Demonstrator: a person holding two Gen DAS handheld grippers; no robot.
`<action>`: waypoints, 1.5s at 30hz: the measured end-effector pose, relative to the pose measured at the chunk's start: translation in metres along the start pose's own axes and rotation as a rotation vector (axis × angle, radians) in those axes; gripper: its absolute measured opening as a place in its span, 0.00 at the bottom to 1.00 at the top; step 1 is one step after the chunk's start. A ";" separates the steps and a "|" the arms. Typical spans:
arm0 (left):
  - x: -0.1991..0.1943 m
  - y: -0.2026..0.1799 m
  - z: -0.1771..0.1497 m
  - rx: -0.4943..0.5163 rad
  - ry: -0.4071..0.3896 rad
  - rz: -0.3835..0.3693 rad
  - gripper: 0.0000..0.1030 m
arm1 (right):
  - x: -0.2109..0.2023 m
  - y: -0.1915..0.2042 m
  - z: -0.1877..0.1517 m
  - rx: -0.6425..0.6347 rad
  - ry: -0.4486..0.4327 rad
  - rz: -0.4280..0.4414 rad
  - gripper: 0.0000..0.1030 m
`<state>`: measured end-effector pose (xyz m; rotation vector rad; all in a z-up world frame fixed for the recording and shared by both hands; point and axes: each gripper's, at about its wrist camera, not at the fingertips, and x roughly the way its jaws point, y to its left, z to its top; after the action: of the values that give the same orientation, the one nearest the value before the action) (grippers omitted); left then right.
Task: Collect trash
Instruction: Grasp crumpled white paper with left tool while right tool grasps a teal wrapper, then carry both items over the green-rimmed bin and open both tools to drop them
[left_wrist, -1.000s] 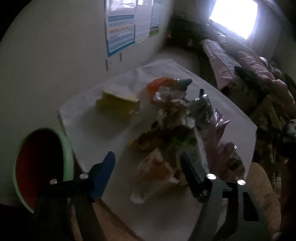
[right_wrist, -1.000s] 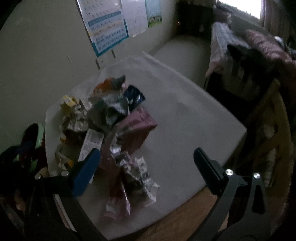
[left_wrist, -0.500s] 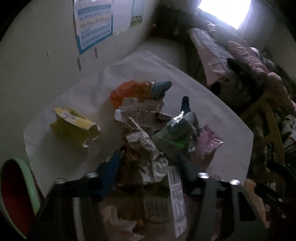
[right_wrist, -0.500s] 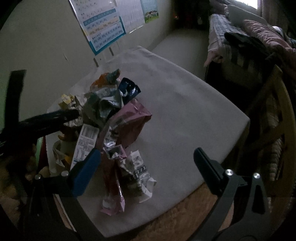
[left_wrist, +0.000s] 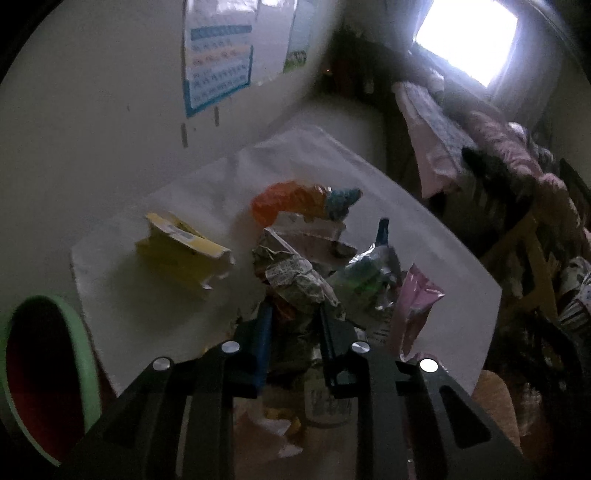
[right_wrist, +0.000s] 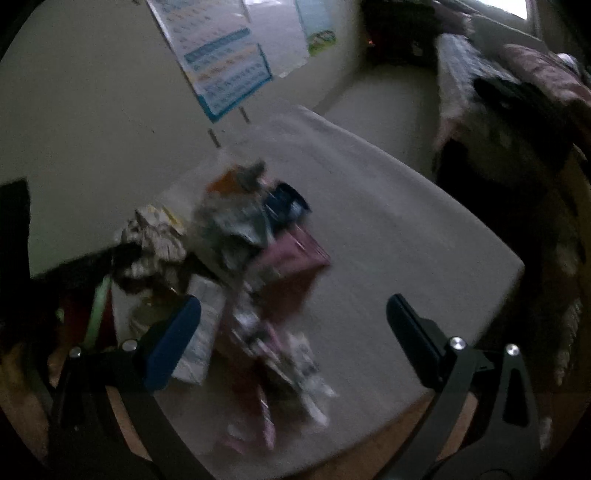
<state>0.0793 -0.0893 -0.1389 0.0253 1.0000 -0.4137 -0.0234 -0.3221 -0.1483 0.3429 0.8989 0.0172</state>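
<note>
Left wrist: left tongs (left_wrist: 293, 314) have just been closing, pinching a crumpled wrapper (left_wrist: 295, 284) from the desk (left_wrist: 155, 302) pile; next, carry it to the green bin (left_wrist: 79, 343). Right wrist: right tongs (right_wrist: 291, 321) gape empty over the litter (right_wrist: 266, 332)

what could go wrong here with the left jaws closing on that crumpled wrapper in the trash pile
1. The left gripper jaws have just been closing with the crumpled wrapper between them; neighbouring wrappers press against it, so the green foil wrapper or pink packet may drag along.
2. The hold looks to be on a loose edge, so it may slip before reaching the green bin.
3. The yellow carton lies apart and may be overlooked.
</note>
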 end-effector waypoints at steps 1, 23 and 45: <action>-0.007 0.004 -0.001 -0.012 -0.012 -0.004 0.20 | 0.002 0.004 0.006 -0.003 -0.005 0.020 0.96; -0.083 0.084 -0.060 -0.178 -0.134 0.118 0.21 | 0.131 0.059 0.047 -0.149 0.258 0.048 0.33; -0.086 0.104 -0.070 -0.241 -0.137 0.131 0.21 | 0.135 0.070 0.085 -0.198 0.184 -0.015 0.79</action>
<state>0.0184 0.0491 -0.1241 -0.1523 0.9013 -0.1711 0.1354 -0.2590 -0.1820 0.1519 1.0728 0.1250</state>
